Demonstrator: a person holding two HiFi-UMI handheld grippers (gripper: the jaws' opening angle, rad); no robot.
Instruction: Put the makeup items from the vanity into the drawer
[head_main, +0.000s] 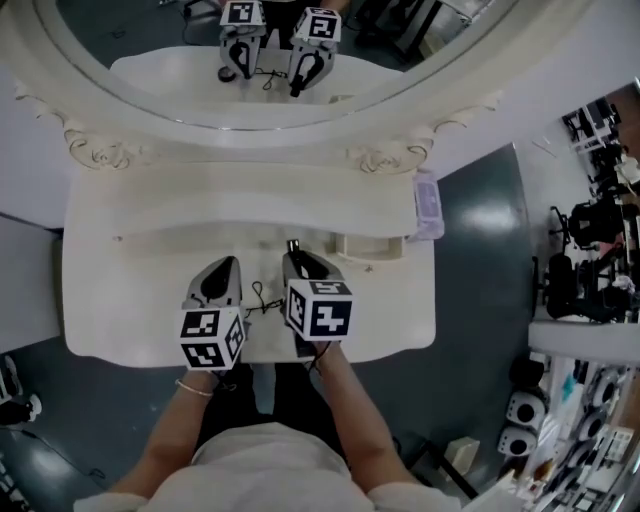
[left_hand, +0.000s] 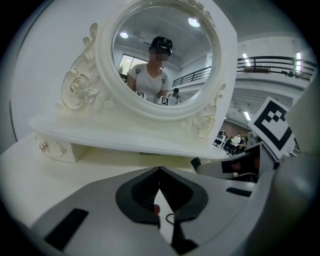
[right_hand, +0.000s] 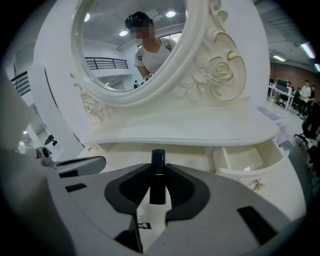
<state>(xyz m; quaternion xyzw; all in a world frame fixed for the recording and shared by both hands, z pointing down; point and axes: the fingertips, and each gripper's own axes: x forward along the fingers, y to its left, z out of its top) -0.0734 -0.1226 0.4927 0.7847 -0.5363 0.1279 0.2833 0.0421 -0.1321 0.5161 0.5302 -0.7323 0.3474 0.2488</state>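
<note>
On the white vanity top (head_main: 130, 280), my right gripper (head_main: 300, 258) is shut on a slim black makeup tube (right_hand: 158, 175). The tube stands upright between the jaws, and its tip (head_main: 294, 246) pokes out ahead of them. A small drawer (right_hand: 250, 171) under the shelf stands open to the right front of that gripper, and I see nothing inside it. It shows in the head view as the drawer (head_main: 375, 247). My left gripper (head_main: 230, 264) rests beside the right one, with its jaws shut and nothing between them (left_hand: 159, 171).
A round mirror in an ornate white frame (head_main: 100, 150) rises behind the shelf. A second small drawer (left_hand: 52, 148) at the left is closed. A pale purple item (head_main: 427, 205) lies at the shelf's right end. The floor drops away past the vanity's right edge.
</note>
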